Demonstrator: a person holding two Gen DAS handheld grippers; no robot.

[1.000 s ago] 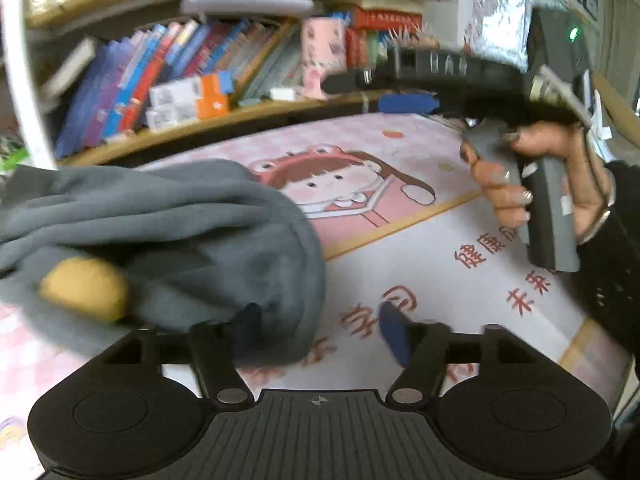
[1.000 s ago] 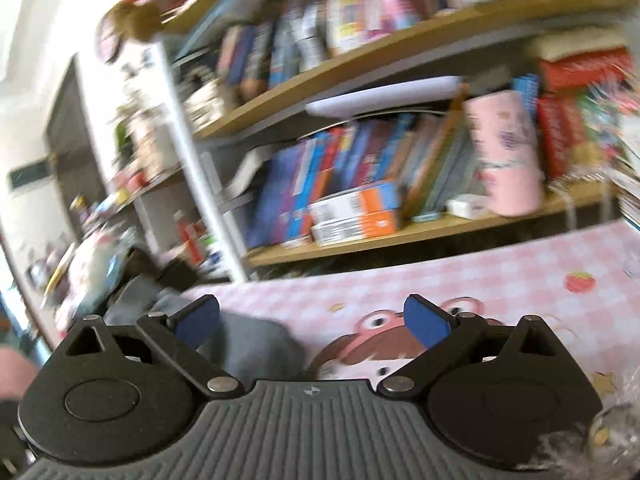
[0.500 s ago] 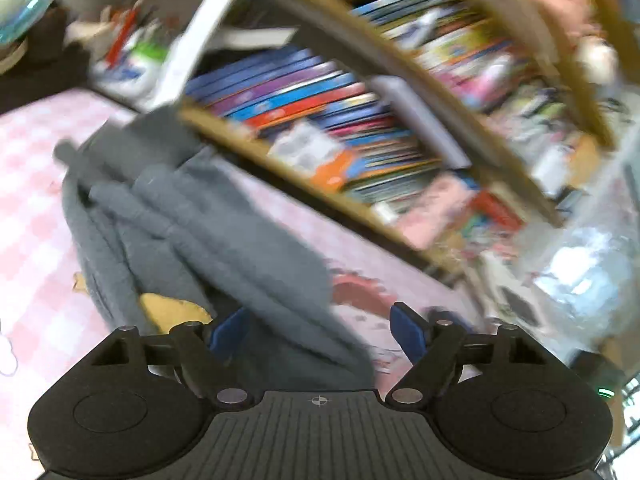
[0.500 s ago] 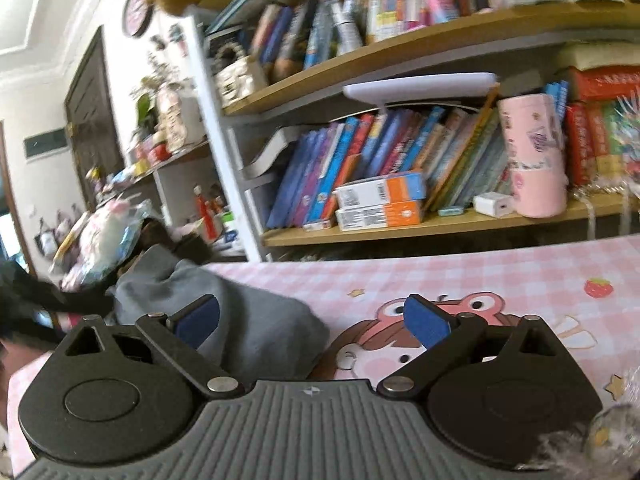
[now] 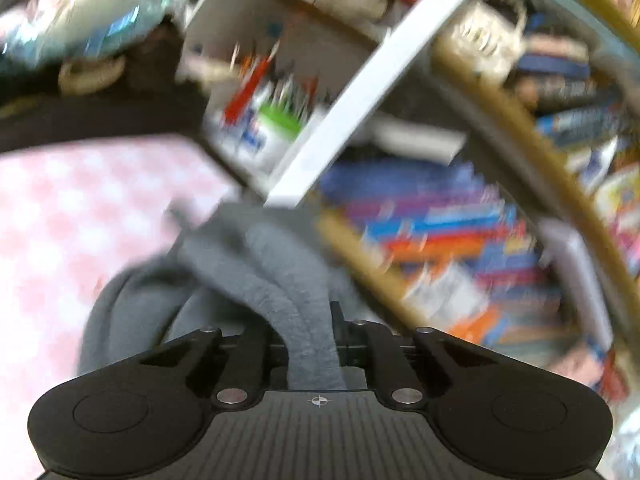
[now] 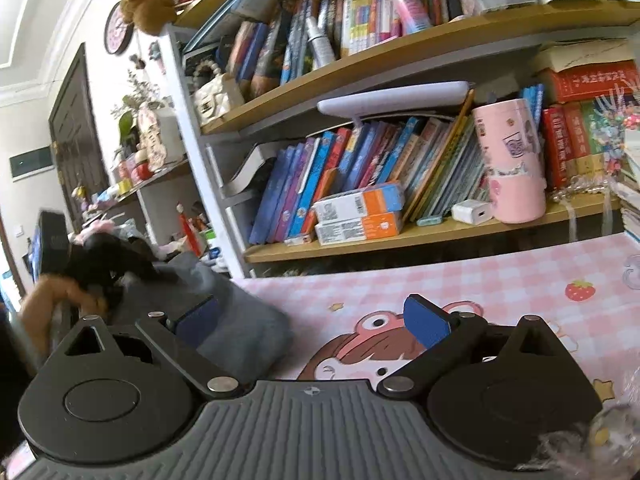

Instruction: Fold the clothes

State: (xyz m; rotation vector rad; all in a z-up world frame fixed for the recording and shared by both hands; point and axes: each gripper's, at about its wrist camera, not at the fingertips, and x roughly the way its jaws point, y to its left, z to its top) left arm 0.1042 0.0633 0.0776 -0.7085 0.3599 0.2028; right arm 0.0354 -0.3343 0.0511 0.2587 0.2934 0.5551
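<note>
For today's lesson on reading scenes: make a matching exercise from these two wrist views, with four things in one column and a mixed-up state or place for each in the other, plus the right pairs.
Things:
1. left gripper
2. right gripper
3. pink cup
4. grey garment

States or places:
A. stands on the wooden shelf beside the books
B. shut on a fold of grey cloth
C. bunched on the pink checked tablecloth
D. open, holding nothing

Pairs: 1-B, 2-D, 3-A, 4-C
</note>
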